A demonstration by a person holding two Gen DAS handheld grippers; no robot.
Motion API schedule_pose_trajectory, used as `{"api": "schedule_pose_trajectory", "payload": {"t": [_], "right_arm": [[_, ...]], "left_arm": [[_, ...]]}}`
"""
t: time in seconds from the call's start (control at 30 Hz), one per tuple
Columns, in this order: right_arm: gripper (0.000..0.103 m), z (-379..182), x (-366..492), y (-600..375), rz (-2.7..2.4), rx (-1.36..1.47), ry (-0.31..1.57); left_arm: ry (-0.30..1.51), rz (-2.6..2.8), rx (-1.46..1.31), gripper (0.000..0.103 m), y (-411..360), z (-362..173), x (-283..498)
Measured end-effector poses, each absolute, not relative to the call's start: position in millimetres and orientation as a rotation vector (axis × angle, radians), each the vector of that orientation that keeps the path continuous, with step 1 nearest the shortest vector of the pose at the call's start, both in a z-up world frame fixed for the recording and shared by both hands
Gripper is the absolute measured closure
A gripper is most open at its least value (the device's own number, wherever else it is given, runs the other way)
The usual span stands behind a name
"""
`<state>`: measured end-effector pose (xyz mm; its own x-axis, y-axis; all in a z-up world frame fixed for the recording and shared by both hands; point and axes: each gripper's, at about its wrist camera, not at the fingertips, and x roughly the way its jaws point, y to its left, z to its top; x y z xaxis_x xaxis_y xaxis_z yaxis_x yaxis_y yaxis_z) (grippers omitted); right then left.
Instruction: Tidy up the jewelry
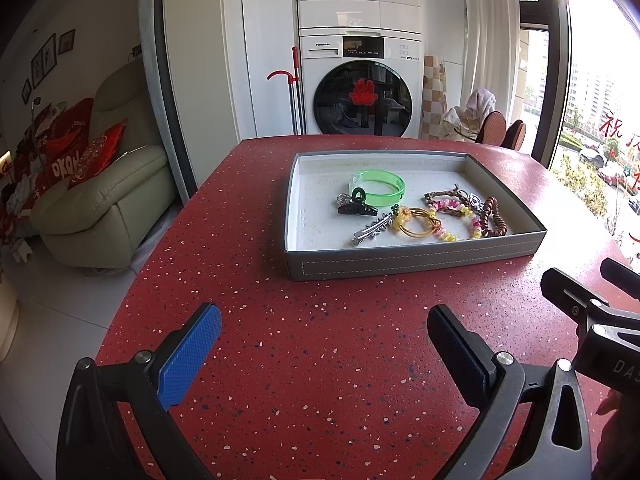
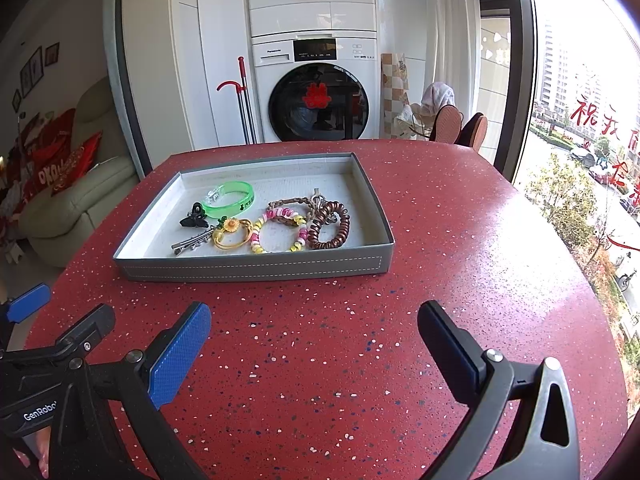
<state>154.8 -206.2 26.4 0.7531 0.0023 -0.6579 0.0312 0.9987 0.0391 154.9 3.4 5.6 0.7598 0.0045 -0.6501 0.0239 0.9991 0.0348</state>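
Left wrist view shows the left gripper held low over a red speckled table, its two fingers spread wide apart with nothing between them; one pad is blue, the other dark. Ahead of it on the table sits a shallow grey tray with a white lining, and all the jewelry lies inside it, gathered toward the near wall. A translucent green bangle lies farthest back, with a black claw clip touching its near-left edge. In front of the clip a silver hair clip lies at a slant, and just beside it is a yellow hair tie with a small flower. To the right a pink and yellow beaded bracelet overlaps a braided brown cord bracelet, and a brown beaded bracelet lies nearest the tray's right wall. Part of the right gripper shows at the right edge of this view. Right wrist view shows the right gripper also over bare tabletop, released, fingers wide apart and empty, with the tray ahead and to its left. The same pieces appear there: the green bangle, the black claw clip, the silver hair clip, the yellow hair tie, the beaded bracelet, and the brown beaded bracelet. Behind the table stand a stacked washer and dryer, and a cream sofa is off to the left.
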Motion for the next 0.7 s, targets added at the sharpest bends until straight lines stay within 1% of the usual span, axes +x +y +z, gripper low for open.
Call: {"api": "schedule_pose_trajectory", "payload": {"t": [0.7], "right_arm": [[0.000, 27.3, 154.4, -205.1, -0.016, 0.049, 0.717]], "left_arm": [[0.719, -0.010, 0.035, 0.000, 3.9, 4.8, 155.1]]}}
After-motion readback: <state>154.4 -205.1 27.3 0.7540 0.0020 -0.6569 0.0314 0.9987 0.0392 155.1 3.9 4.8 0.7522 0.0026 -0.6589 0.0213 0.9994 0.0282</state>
